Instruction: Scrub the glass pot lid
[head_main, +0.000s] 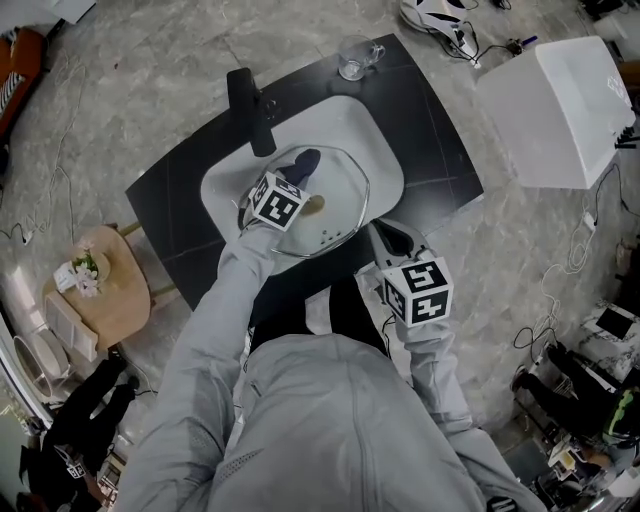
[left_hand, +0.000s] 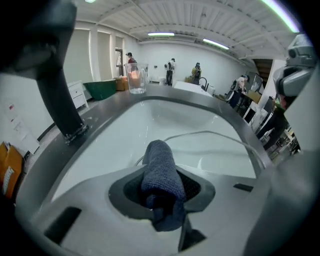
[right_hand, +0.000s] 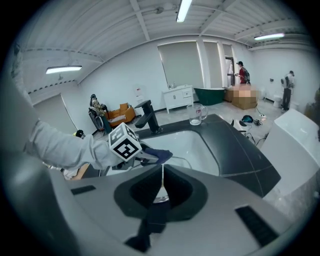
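- The glass pot lid (head_main: 338, 218) sits over the white sink (head_main: 378, 140), and its round rim spans most of the basin's near half. Whether it touches the basin I cannot tell.
- The right gripper (head_main: 384, 238) is pressed together on the lid's near right rim. In the right gripper view the glass shows as a thin edge pinched between the jaws.
- A dark blue cloth (left_hand: 160, 170) is clamped in the left gripper (left_hand: 162, 194), its rolled end sticking out past the jaws.
- In the head view the left gripper reaches in from the near left, with the cloth above the lid's far left part, close to the glass. Contact cannot be made out.
- A black faucet (head_main: 252, 108) stands on the bench (head_main: 440, 140) at the sink's far left edge, just beyond the cloth.
- A clear glass mug (head_main: 354, 60) stands on the far side of the bench, well apart from the lid.
- A small round wooden table (head_main: 110, 290) stands on the floor to the left of the bench.
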